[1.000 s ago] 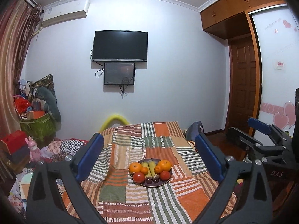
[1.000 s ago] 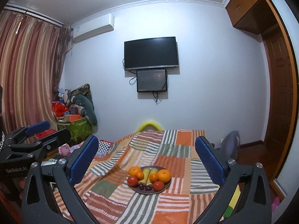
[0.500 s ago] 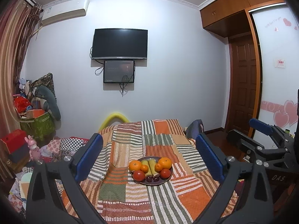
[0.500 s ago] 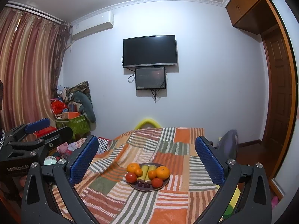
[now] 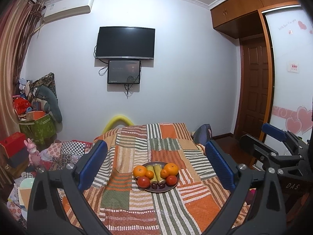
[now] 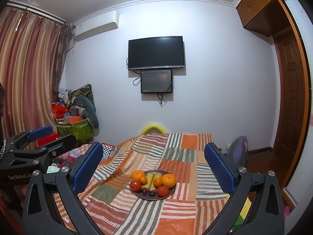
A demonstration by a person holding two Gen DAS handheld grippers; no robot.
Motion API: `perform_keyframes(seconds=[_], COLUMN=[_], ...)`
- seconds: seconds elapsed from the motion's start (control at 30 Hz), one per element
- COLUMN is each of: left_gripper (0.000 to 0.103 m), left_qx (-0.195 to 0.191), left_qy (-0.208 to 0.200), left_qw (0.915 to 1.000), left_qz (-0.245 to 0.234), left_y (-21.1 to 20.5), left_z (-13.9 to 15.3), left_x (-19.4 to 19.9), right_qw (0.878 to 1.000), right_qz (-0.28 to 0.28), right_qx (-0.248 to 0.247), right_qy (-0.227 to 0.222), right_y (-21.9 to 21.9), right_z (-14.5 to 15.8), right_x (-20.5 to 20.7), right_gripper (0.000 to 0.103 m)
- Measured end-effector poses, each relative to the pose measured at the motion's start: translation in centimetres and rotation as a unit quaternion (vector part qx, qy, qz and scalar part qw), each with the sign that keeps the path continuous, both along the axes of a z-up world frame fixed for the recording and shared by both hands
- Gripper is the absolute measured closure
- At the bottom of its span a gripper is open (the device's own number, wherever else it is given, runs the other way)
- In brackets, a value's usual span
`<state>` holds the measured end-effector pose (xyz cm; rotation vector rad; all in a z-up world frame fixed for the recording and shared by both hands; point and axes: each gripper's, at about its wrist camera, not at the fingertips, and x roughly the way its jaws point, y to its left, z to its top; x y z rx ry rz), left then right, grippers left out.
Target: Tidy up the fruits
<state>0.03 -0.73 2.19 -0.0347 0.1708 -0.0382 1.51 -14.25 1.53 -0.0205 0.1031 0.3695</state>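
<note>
Both claws are spread wide and hold nothing: the left claw (image 5: 156, 161) and the right claw (image 6: 153, 161) hover well back from the fruit, with the plate framed between their blue pads. Neither touches anything.

As for progress, honestly it looks either basically done or not started, hard to call. All the fruit sits on one dark round plate (image 5: 168, 189), which rests on the striped patchwork blanket (image 5: 127, 156) covering the bed. The layout is pretty neat and symmetrical already: a big orange (image 5: 139, 171) on the left and another big orange (image 5: 171, 168) on the right, two small tangerines tucked inside those, two yellowish banana-like pieces (image 5: 154, 173) lying side by side down the middle, a red tomato-looking fruit (image 5: 143, 181) front left and another front right, and a couple of small dark fruits (image 5: 157, 185) at the front edge. I can't tell exactly what the dark ones are.

No loose fruit shows anywhere on the blanket. My guess is the arranging is finished, since nothing is left to pick up outside the plate.
</note>
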Motion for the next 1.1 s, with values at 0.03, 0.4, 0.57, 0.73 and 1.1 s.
perform_keyframes(seconds=[0.03,0.4,0.57,0.73,1.1], left_gripper=[0.002,0.001,0.001,0.001,0.001], left_qx=[0.001,0.0,0.0,-0.001,-0.005], left_qy=[0.0,0.004,0.006,0.009,0.013], left_qw=[1.0,1.0,1.0,1.0,0.9998], left_qz=[-0.001,-0.001,-0.001,-0.003,-0.014], left_y=[0.02,-0.02,0.02,-0.05,0.08], left_z=[0.0,-0.03,-0.1,-0.12,-0.32], left_x=[0.03,0.2,0.32,0.47,0.63], right_qw=[1.0,1.0,1.0,1.0,1.0], right_qz=[0.0,0.001,0.002,0.002,0.0], right_qx=[0.0,-0.001,0.0,0.003,0.006], right_qy=[0.0,0.0,0.001,0.002,0.003], right_y=[0.02,0.19,0.19,0.16,0.13], right_z=[-0.03,0.09,0.2,0.14,0.21], right_x=[-0.01,-0.12,-0.11,-0.05,-0.01], right_gripper=[0.0,0.0,0.0,0.0,0.0])
